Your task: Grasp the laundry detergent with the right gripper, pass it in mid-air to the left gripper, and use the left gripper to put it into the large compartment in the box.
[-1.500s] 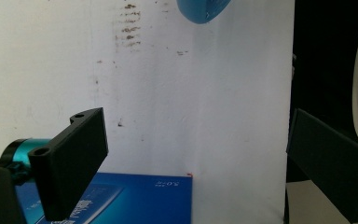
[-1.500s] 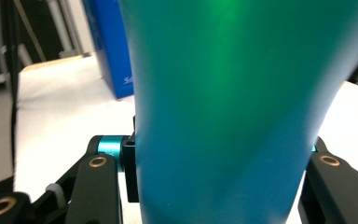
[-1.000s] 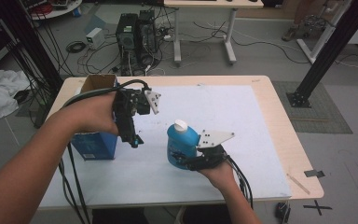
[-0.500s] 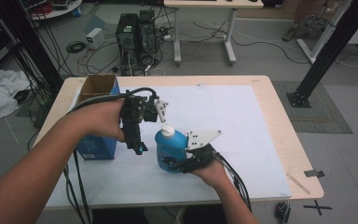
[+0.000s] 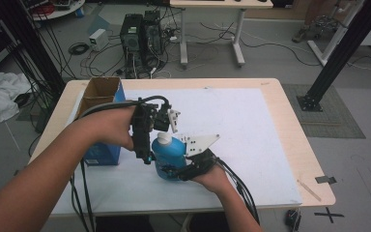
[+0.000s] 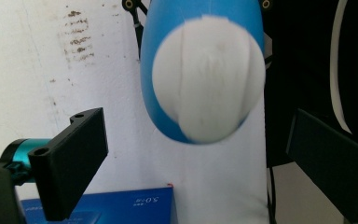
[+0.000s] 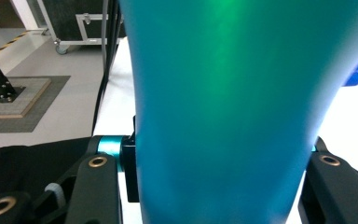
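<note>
left gripper [image 5: 147,133]: black, teal collar, black cables | right gripper [image 5: 186,166]: black, grey three-cornered plate, brass screws

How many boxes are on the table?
1: an open blue box stands near the table's left edge, just behind the person's left forearm. That arm covers part of the table, so something small could be hidden there.

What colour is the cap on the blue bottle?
White; the cap shows best in the left gripper view.
</note>
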`<control>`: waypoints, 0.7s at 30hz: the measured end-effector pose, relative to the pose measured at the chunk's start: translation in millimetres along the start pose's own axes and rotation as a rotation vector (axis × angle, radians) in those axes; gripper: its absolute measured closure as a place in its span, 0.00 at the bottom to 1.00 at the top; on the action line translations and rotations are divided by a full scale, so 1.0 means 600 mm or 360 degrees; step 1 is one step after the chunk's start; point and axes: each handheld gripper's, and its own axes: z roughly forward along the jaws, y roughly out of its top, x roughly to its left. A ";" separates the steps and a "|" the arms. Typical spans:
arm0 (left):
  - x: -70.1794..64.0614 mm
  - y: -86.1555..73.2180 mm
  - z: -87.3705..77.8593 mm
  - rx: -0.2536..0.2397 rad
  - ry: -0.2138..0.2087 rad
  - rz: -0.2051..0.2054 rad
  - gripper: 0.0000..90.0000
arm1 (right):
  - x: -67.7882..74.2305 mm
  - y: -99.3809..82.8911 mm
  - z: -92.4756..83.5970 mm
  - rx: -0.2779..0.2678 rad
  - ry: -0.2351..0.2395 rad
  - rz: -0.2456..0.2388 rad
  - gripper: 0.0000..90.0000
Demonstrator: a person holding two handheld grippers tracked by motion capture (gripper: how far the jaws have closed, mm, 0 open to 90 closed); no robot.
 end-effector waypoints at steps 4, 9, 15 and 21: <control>-0.001 0.009 0.004 0.0011 0.0002 0.0017 0.06 | 0.001 0.005 0.008 -0.0014 0.0017 -0.0017 0.50; -0.003 0.014 0.010 0.0038 0.0001 0.0031 0.06 | 0.002 0.009 0.013 -0.0014 0.0034 -0.0017 0.50; -0.005 0.020 0.020 0.0075 -0.0003 0.0039 0.06 | 0.004 0.016 0.016 -0.0027 0.0047 -0.0024 0.50; -0.007 0.025 0.025 0.0085 -0.0016 0.0051 0.06 | 0.005 0.020 0.017 -0.0030 0.0051 -0.0024 0.50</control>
